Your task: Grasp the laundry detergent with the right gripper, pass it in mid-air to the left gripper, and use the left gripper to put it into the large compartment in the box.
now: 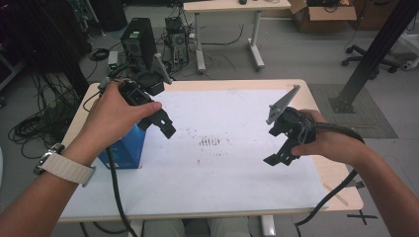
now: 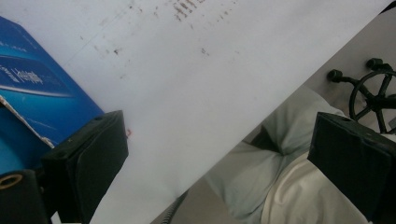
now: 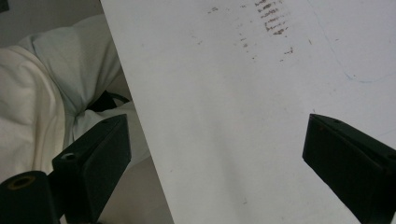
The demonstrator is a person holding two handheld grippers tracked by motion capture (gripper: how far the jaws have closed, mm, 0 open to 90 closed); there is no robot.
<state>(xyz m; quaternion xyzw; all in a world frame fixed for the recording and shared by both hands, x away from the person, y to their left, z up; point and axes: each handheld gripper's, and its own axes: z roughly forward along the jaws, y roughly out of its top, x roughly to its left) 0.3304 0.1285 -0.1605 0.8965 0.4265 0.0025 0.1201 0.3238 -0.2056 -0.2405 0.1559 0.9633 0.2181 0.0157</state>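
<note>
We see a blue box standing on the white table near its left edge. We cannot tell what is inside it. Our left gripper hangs just above the box, jaws wide apart, holding nothing. Our right gripper floats over the right side, jaws also wide apart. Lots of bare table lies between them.

Only the blue box seemingly blocks the table's left edge.
</note>
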